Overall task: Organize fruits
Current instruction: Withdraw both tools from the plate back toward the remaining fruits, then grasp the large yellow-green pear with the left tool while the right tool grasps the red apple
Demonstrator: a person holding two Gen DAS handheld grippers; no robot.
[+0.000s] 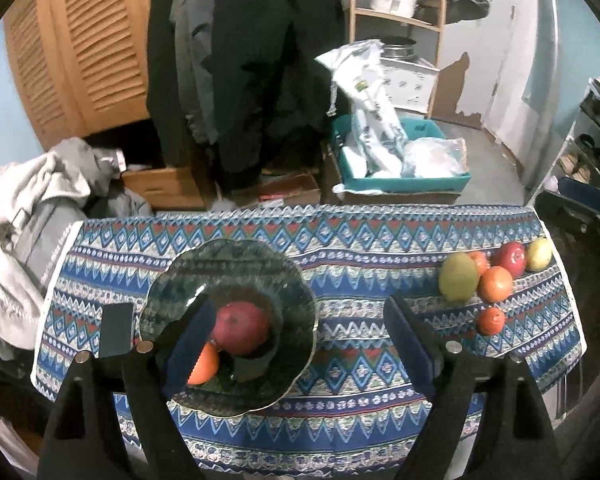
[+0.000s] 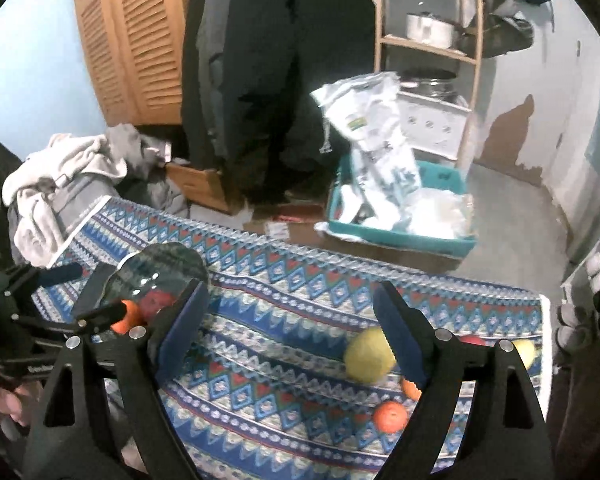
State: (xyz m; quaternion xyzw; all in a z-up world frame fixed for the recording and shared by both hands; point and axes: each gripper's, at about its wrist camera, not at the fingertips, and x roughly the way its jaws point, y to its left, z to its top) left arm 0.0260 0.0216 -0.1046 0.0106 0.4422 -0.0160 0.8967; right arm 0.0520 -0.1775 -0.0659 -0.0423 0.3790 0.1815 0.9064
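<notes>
A green glass bowl stands on the patterned tablecloth and holds a red apple and an orange. My left gripper hovers open above the bowl's right side with nothing held. Loose fruit lies at the cloth's right end: a green fruit, oranges, a red apple and a yellow fruit. My right gripper is open and empty over the cloth, its right finger just in front of the green fruit. An orange lies nearer.
A dark flat object lies left of the bowl. Beyond the table's far edge stand a teal crate of plastic bags, hanging dark coats and a wooden shelf. Piled clothes sit at the left. A hand holds the left gripper.
</notes>
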